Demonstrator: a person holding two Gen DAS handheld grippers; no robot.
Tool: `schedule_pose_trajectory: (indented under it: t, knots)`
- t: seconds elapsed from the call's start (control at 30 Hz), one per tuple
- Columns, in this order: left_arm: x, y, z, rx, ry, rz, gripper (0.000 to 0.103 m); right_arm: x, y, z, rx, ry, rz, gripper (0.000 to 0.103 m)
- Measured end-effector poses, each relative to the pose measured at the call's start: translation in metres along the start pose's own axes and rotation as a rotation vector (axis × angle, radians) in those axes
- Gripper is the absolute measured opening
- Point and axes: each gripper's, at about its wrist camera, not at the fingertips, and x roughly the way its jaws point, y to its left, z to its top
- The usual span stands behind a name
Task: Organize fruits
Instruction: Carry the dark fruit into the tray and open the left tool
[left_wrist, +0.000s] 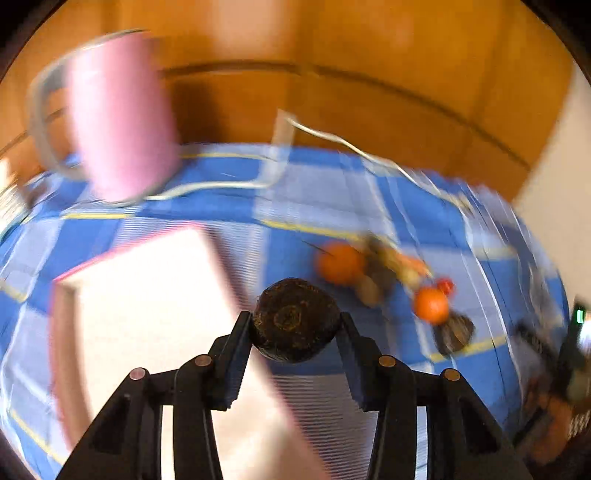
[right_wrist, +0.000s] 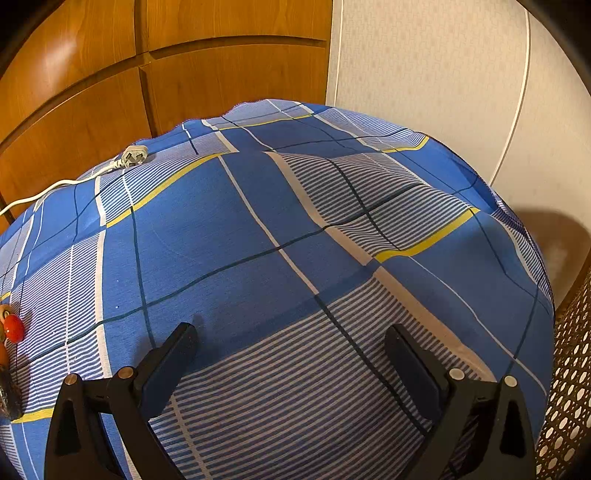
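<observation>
Left tool (left_wrist: 295, 325) clenched on a dark round fruit (left_wrist: 295, 319), bottom centre of frame. White tray (left_wrist: 147, 314) lies just beside it, lower left; remaining fruits (left_wrist: 388, 280) lie to its right. Right tool (right_wrist: 291, 347) released, empty, over the blue checked cloth (right_wrist: 258, 221).

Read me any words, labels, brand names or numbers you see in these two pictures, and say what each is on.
None can be read.
dark round fruit, held in the left gripper: no label shows.
white plug: no marking legible.
green-lit device at the edge: too blurred to read.
</observation>
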Motion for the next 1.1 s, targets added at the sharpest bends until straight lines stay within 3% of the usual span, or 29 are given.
schedule_pose_trajectory:
  t: [0.2,0.43,0.73,1.1]
  knots:
    - [0.003,0.086,0.000,-0.185,0.008,0.173,0.046,0.000,0.000,0.000,0.000,-0.001,0.000,0.103]
    - [0.016,0.125,-0.014,-0.282,0.035,0.266,0.047,0.000,0.000,0.000,0.000,-0.001,0.000,0.103]
    - [-0.018,0.112,-0.036,-0.341,-0.066,0.293,0.066,0.000,0.000,0.000,0.001,-0.002,0.001,0.103]
    - [-0.077,0.095,-0.111,-0.437,-0.176,0.315,0.076,0.000,0.000,0.000,0.003,-0.001,0.005,0.103]
